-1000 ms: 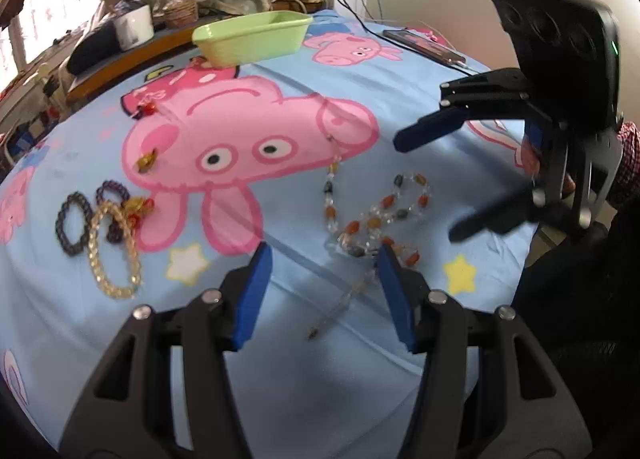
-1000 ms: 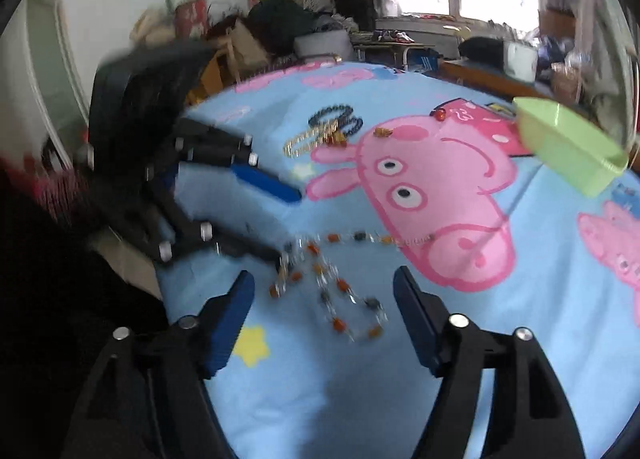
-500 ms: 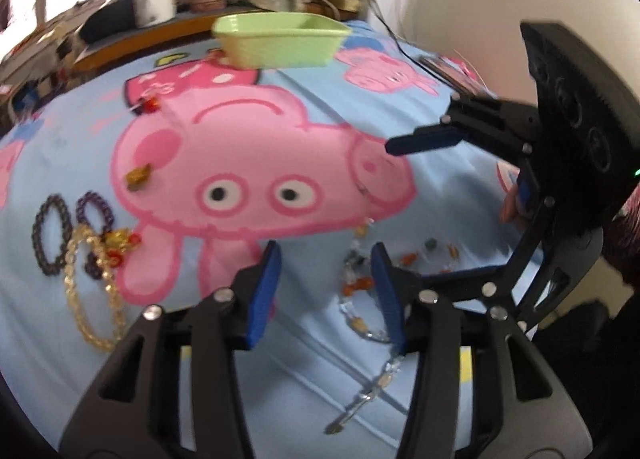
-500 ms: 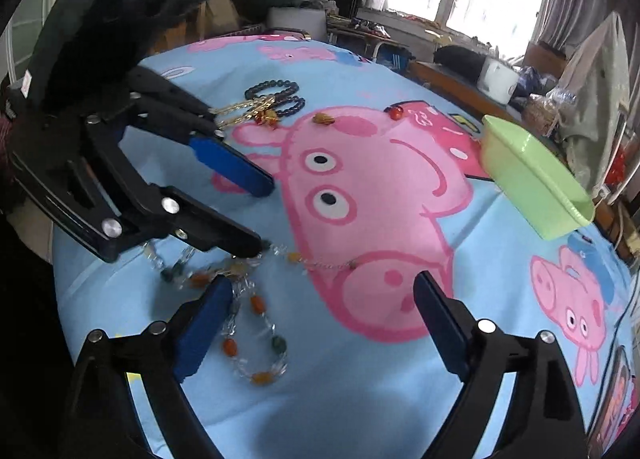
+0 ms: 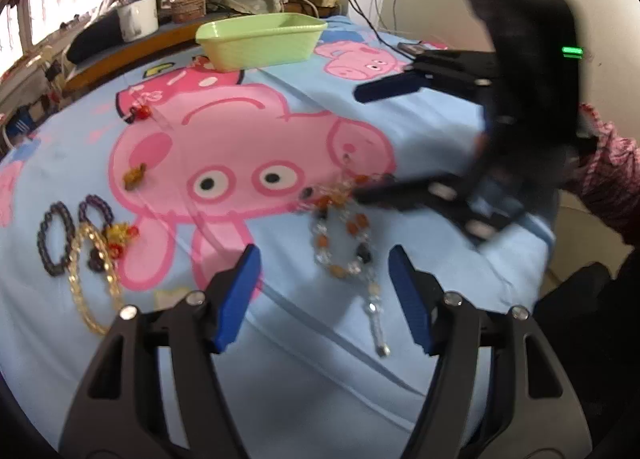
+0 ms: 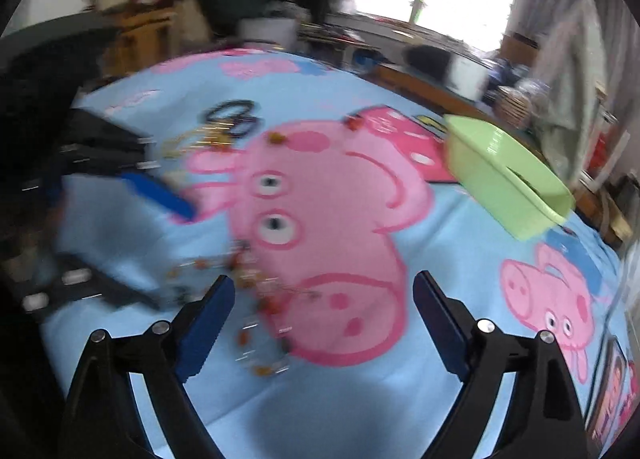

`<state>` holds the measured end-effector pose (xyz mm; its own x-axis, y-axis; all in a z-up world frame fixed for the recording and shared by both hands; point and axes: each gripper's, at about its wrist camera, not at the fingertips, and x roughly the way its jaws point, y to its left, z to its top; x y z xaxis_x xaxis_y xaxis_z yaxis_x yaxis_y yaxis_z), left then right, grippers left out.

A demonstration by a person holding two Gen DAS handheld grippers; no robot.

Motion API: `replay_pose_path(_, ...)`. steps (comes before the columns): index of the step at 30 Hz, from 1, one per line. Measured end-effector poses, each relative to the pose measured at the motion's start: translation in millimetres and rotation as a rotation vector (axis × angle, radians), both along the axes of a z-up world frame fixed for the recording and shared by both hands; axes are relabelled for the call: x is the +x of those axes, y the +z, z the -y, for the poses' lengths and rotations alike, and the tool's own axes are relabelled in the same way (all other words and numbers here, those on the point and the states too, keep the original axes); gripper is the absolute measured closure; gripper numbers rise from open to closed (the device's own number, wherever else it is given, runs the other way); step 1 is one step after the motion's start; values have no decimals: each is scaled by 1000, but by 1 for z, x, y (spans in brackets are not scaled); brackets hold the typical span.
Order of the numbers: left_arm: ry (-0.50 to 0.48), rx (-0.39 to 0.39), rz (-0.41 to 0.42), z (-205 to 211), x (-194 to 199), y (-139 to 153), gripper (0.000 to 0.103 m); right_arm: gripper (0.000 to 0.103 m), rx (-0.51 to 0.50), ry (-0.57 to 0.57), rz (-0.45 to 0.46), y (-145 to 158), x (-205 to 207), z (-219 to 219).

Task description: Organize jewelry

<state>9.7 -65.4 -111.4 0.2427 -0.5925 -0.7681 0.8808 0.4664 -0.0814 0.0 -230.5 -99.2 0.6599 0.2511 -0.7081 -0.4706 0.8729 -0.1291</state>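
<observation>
A necklace of orange, dark and clear beads lies bunched on the blue cartoon-pig cloth. Its thin tail runs back between the blue pads of my left gripper, whose jaws are opening and press on nothing. My right gripper comes in from the right, open, with its lower finger at the necklace's far end. In the right wrist view, the blurred necklace lies just ahead of the right gripper, by its left pad, and the left gripper reaches in from the left. A green tray stands at the far edge.
Dark bead bracelets and a yellow chain bracelet lie at the left with small red and amber pieces. A white mug, bags and cables crowd the shelf behind the tray. A person's patterned sleeve is at the right.
The left jaws narrowed, then widened. The right jaws widened and that gripper moved in by the necklace. The necklace went from a spread loop to a tighter bunch.
</observation>
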Motion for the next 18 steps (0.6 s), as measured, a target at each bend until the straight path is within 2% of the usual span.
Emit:
replay_pose_path(2, -6, 17, 15, 5, 0, -2, 39, 40, -20, 83, -7, 1, -11, -8)
replay_pose_path(4, -16, 35, 47, 8, -1, -4, 42, 40, -74, 109, 8, -2, -15, -14)
replay_pose_path(5, -15, 44, 66, 9, -1, -4, 50, 40, -78, 122, -12, -5, -12, -14)
replay_pose_path(7, -15, 48, 79, 9, 1, -3, 60, 41, -59, 139, -41, -10, -6, -13)
replay_pose_path(8, -10, 47, 80, 8, 3, -3, 72, 42, -48, 151, -51, -11, -3, -13)
replay_pose_path(9, -3, 44, 75, 7, 6, -3, 81, 48, -28, 170, -65, -11, 0, -13)
replay_pose_path(10, 4, 38, 63, 6, 9, -3, 84, 53, -11, 187, -83, -12, 2, -13)
replay_pose_path(11, 13, 29, 46, 4, 13, -3, 89, 67, 9, 203, -103, -12, 5, -14)
replay_pose_path(12, 22, 20, 31, 3, 16, -3, 92, 76, 30, 214, -124, -12, 6, -15)
replay_pose_path(13, 27, 11, 17, 1, 18, -3, 93, 79, 37, 205, -121, -11, 7, -17)
replay_pose_path(14, 33, -4, -1, 0, 21, -3, 93, 96, 52, 201, -124, -10, 8, -17)
replay_pose_path(15, 39, -15, -14, -1, 22, -4, 94, 103, 84, 195, -134, -9, 8, -16)
replay_pose_path(18, 65, -63, -73, -6, 27, -4, 94, 103, 167, 147, -163, -11, 6, -14)
